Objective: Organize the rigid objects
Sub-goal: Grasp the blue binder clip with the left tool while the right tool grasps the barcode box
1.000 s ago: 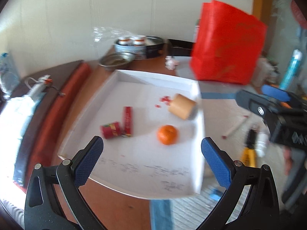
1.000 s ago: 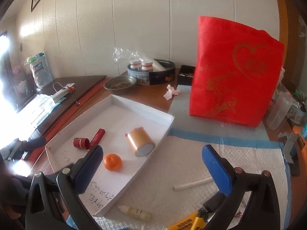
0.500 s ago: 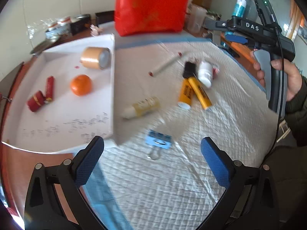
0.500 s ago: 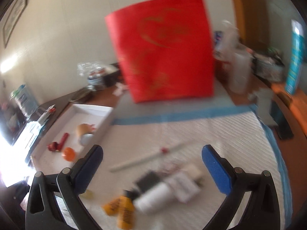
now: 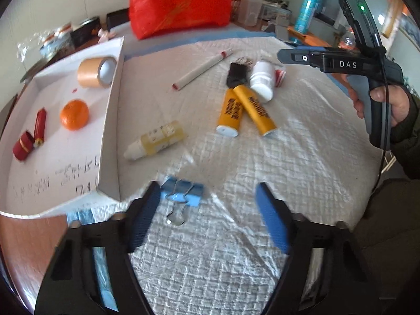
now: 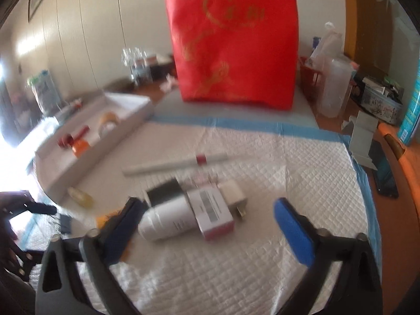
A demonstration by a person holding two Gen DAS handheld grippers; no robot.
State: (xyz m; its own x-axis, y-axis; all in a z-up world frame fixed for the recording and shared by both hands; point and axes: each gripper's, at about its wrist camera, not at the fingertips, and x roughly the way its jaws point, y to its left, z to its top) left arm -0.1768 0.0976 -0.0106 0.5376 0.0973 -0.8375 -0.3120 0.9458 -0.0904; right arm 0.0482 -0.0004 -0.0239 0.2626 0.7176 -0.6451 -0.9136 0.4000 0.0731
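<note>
My left gripper (image 5: 207, 210) hangs low over the quilted mat, its jaws closing. A blue binder clip (image 5: 182, 194) lies between them, close to the left pad, and neither pad presses on it. My right gripper (image 6: 210, 225) is also closing, above a white bottle (image 6: 168, 220) and a white-and-pink box (image 6: 212, 210) that lie untouched between its fingers. A white plug (image 6: 233, 191) lies just behind the box. Beyond the clip lie a small yellow bottle (image 5: 157, 140), yellow-handled pliers (image 5: 244, 107) and a white stick (image 5: 202, 69).
A white tray (image 5: 113, 120) at the left holds a tape roll (image 5: 97, 72), an orange (image 5: 74, 114) and red tubes (image 5: 39, 123). A red bag (image 6: 233, 44) stands at the back. Bottles, tins and a phone crowd the right edge of the table.
Both views swung from the tray onto the mat and sank closer to it. The left jaws narrowed around the binder clip. The right jaws narrowed slightly over the bottle and box.
</note>
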